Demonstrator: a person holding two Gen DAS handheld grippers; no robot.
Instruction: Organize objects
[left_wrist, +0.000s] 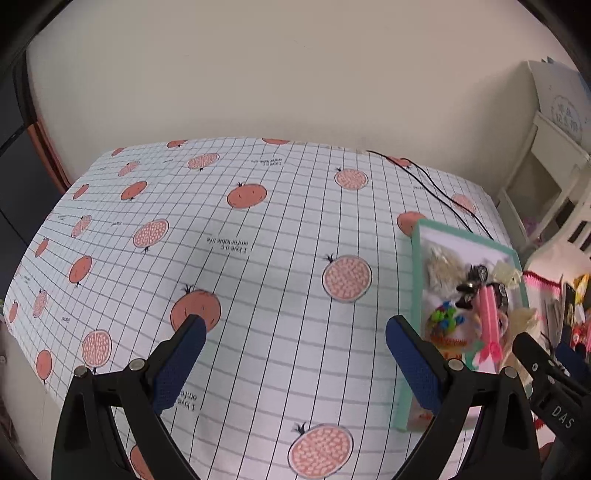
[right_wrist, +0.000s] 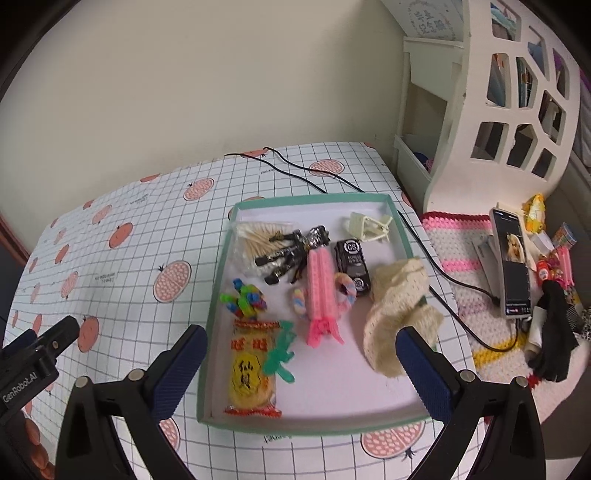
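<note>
Jaws spread wide and empty on both my left gripper (left_wrist: 295, 332) and right gripper (right_wrist: 301, 345). The green-rimmed tray (right_wrist: 218, 295) of small things sits on the table (right_wrist: 122, 266); my right hovers at its six o'clock edge, my left at its nine o'clock.

A tray (right_wrist: 400, 225) sat on the desk (right_wrist: 122, 258), holding a snack packet (right_wrist: 251, 373) at front left, a knitted cloth (right_wrist: 399, 310) at right; a phone (right_wrist: 511, 258) lay further right.
</note>
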